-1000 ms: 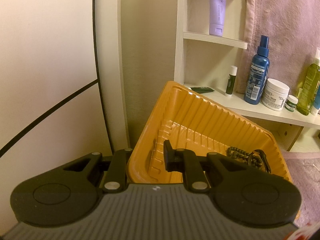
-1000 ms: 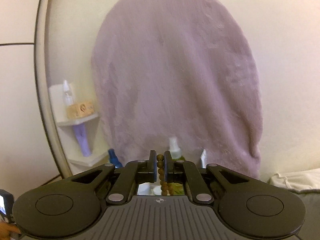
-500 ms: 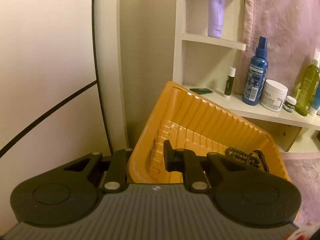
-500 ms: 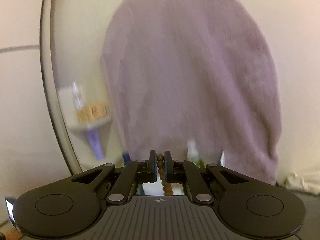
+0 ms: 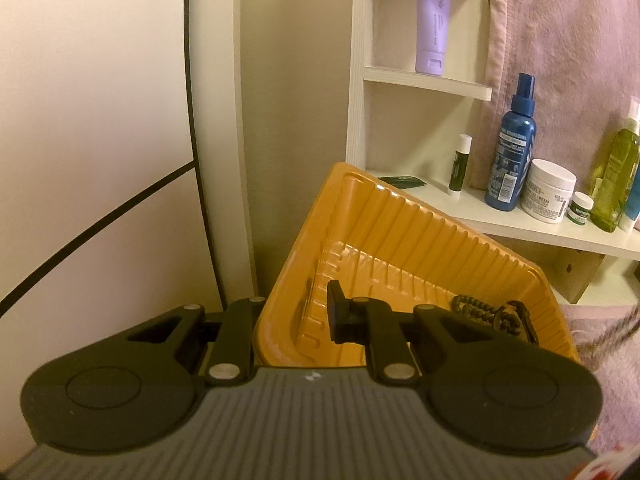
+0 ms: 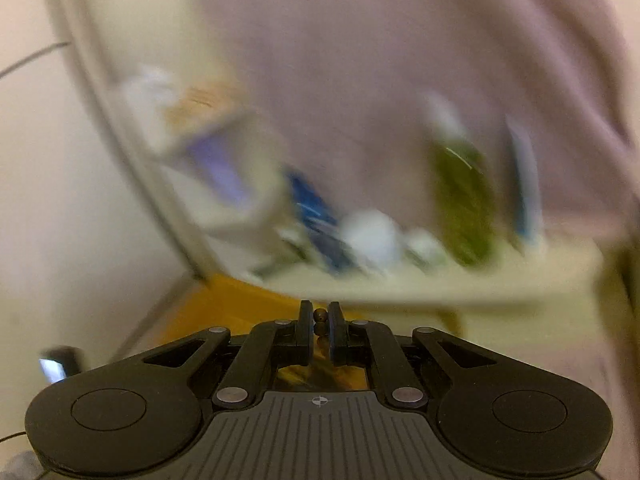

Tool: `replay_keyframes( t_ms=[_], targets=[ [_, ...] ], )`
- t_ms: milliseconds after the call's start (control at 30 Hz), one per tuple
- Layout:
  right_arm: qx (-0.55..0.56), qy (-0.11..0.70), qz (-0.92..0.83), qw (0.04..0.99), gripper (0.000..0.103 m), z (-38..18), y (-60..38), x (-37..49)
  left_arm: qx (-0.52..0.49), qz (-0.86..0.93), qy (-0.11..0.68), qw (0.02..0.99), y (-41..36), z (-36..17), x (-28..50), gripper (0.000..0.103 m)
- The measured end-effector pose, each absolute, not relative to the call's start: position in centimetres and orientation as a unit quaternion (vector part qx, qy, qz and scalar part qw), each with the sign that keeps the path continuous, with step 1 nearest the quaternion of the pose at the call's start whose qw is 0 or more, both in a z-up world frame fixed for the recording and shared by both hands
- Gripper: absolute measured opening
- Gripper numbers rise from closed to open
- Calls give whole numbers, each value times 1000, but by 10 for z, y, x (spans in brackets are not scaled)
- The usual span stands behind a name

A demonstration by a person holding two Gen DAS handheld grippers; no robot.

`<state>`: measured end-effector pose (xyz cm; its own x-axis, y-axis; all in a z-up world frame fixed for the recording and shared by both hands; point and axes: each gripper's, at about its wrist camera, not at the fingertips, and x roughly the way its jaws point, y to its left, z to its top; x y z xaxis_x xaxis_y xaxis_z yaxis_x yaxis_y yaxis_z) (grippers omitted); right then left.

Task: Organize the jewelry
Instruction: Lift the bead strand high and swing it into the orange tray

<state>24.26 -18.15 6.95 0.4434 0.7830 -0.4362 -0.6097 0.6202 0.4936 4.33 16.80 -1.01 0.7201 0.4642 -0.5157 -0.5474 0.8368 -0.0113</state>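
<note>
Orange tray (image 5: pixel 404 236): ribbed moulded plastic, tilted up on one side, its near wall clamped by the left gripper (image 5: pixel 294 316), one finger inside and one outside.
Dark jewelry (image 5: pixel 494 314): a coiled beaded strand and a band, heaped in the tray's low right corner.
Brown bead bracelet (image 6: pixel 319 321): small round wooden-looking beads, pinched between the right gripper (image 6: pixel 319 334) fingers, which are pressed nearly together; the orange tray shows blurred just beyond.
White shelf (image 5: pixel 520 226): flat painted boards behind the tray.
Shelf items: glossy blue spray bottle (image 5: pixel 512 152), squat white jar (image 5: pixel 547 191), green bottle (image 5: pixel 614 182), lilac tube (image 5: pixel 432 24).
Pink towel (image 5: pixel 568 40): plush, hanging behind the bottles.
Right view: heavily motion-smeared.
</note>
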Motion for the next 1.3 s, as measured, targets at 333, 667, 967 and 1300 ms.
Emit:
replay_keyframes(
  t_ms=[333,667,967,1300],
  targets=[
    [191,317,270,889,7,25,-267,274,-70,276,259,923,166,-9,47,15],
    [174,176,380,891,7,128,-250,244,-72,277,263,921,169,-9,52,15],
    [157,177,407,882,7,157,-224,239,-75,273,260,923,170,-10,51,15],
    [145,176,521,822,7,185,-133,238,-78,265,262,925,170,-8,49,15]
  ],
)
